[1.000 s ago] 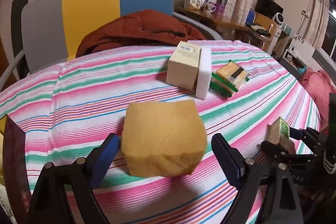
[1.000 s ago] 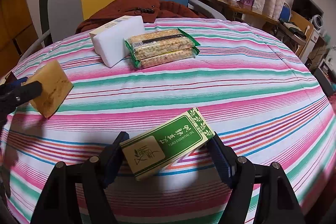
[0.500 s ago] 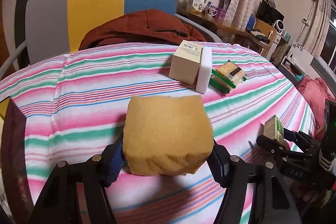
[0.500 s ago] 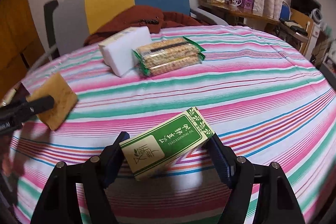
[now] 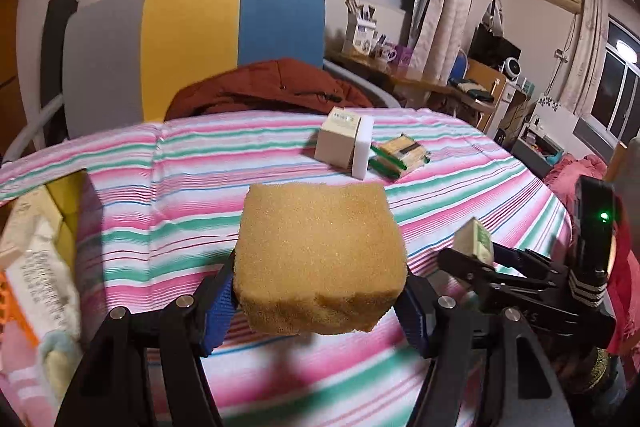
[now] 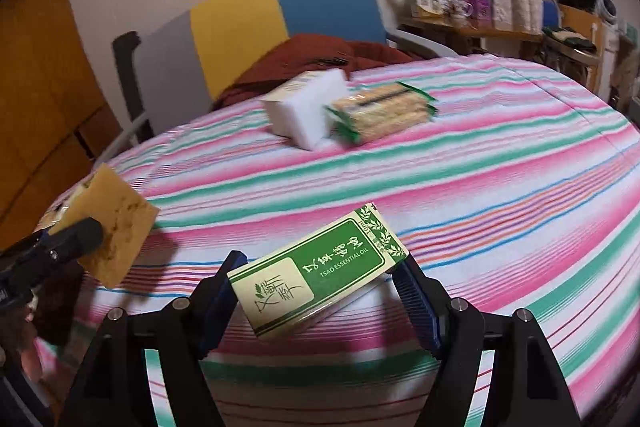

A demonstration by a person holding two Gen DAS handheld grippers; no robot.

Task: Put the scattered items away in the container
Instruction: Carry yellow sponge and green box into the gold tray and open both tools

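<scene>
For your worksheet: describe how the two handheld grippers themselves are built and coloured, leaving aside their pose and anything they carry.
Both the left gripper and the right gripper have two black angular arms joined with round silver bolts, ending in blue ribbed pads. Seen from the left wrist view, the right gripper's black body shows a small green light, white diagonal stripes and faint lettering too blurred to read.
</scene>
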